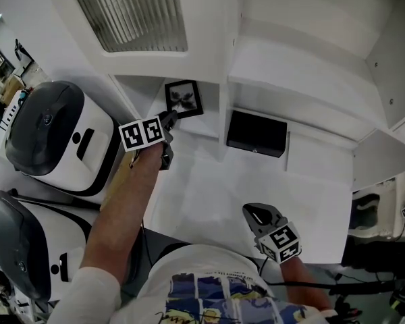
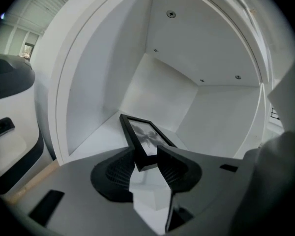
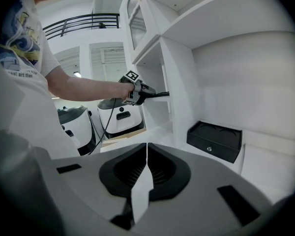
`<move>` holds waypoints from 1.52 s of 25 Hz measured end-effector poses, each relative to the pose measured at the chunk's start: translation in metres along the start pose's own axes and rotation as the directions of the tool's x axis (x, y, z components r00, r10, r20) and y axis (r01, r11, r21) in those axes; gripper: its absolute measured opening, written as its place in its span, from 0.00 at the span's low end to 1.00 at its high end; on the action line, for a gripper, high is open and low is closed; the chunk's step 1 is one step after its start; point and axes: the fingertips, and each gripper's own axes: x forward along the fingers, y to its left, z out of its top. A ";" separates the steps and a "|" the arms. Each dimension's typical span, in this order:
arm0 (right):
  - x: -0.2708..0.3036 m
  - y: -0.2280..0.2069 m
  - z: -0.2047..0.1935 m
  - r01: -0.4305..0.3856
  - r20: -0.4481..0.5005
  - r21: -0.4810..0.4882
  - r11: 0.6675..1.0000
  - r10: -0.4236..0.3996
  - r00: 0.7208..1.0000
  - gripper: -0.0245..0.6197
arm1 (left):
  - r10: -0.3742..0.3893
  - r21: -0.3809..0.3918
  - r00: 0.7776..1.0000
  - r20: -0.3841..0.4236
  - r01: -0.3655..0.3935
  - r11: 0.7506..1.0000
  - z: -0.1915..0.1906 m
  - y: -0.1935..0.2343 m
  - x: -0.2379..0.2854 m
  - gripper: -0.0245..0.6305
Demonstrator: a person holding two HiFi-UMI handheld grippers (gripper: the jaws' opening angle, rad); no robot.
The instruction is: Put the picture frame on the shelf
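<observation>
The black picture frame (image 1: pixel 184 98) with a dark flower-like print rests face up on the floor of a white shelf compartment (image 1: pixel 143 88). My left gripper (image 1: pixel 171 119) reaches into that compartment. In the left gripper view the frame's (image 2: pixel 146 137) near end sits between the two fingers of the left gripper (image 2: pixel 146 157), whose jaws stand wide, and I see no pad pressing on it. My right gripper (image 1: pixel 259 215) hangs low over the white counter, jaws together and nothing in them; the right gripper view shows the right gripper (image 3: pixel 146 149) shut, with the left gripper (image 3: pixel 137 93) far off.
A black box (image 1: pixel 256 133) sits in the neighbouring compartment to the right, also visible as the black box (image 3: pixel 215 140). Two white-and-black machines (image 1: pixel 54 133) stand on the left. A white divider wall (image 1: pixel 224 93) separates the two compartments. A glass-fronted cabinet door (image 1: pixel 138 12) is above.
</observation>
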 end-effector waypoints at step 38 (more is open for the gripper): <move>0.019 0.101 0.010 -0.005 -0.018 -0.074 0.997 0.003 1.000 0.08 | -0.063 0.158 0.997 0.049 0.054 0.986 -0.025 0.015 -0.140 0.11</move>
